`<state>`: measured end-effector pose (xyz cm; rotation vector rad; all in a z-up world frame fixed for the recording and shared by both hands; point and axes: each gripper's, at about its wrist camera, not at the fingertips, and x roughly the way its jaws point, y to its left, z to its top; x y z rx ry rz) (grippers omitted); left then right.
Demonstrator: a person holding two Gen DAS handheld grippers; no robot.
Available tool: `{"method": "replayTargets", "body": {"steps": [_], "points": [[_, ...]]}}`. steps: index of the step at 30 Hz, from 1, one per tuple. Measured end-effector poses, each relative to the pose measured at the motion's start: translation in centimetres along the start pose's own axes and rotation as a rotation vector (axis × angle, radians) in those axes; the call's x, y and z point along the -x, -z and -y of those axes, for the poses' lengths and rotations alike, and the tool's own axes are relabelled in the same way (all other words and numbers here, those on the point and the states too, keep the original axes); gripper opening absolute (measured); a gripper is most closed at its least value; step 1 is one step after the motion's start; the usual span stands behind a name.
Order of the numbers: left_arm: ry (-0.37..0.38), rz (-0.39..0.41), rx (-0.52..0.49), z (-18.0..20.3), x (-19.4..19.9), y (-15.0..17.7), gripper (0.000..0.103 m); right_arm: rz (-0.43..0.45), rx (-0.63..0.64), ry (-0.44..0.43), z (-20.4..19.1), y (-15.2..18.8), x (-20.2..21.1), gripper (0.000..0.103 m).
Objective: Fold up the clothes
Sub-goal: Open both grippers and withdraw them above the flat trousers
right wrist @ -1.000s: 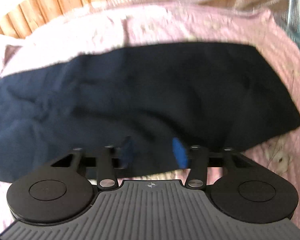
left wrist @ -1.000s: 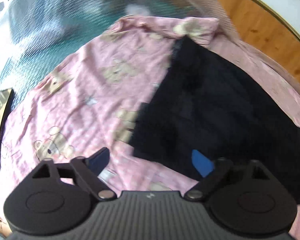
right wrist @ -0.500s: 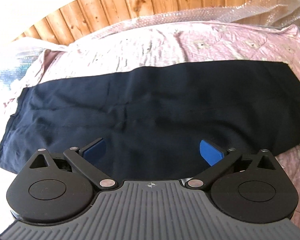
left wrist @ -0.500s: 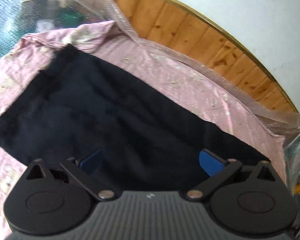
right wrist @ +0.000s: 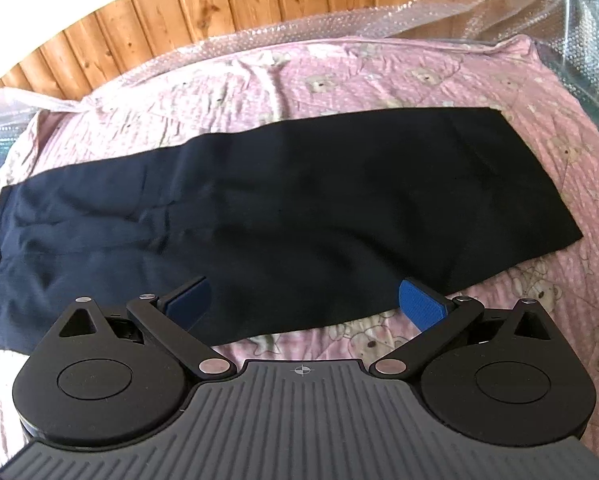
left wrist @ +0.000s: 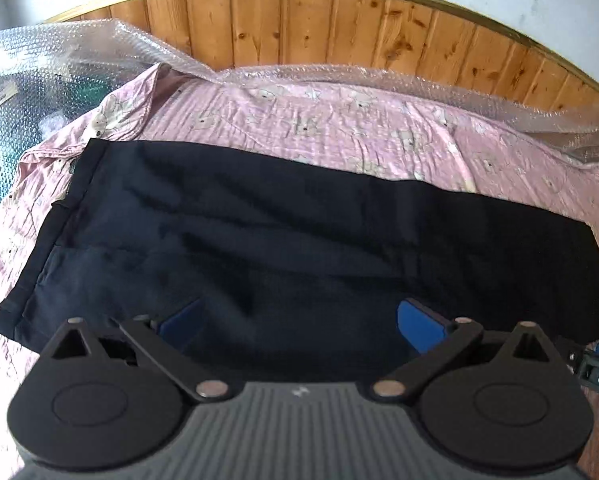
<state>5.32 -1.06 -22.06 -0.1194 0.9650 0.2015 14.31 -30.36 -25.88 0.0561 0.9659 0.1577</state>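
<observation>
One pair of dark trousers [left wrist: 299, 240] lies flat across a pink bear-print bedspread [left wrist: 359, 128], already doubled leg on leg, waistband at the left and hems at the right. Both tongs hang above its near edge with fingers spread wide and nothing between them: the left tongs [left wrist: 299, 322] over the middle, the right tongs [right wrist: 305, 300] nearer the hem end. The cloth looks light, limp and a little creased, so it should drape and sag if lifted by one point. Taking hold at the two hem corners, pinching both layers together, would probably carry that end over to the waistband evenly. Bubble wrap [left wrist: 99, 52] edges the bed.
</observation>
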Motion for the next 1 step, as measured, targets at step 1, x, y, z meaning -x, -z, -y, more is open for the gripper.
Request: {"method": "replayTargets", "body": {"steps": [1], "points": [[0.005,-0.003,-0.008,0.18,0.05,0.11,0.103,0.004,0.000,0.002,0.03,0.03,0.11,0.101]]}}
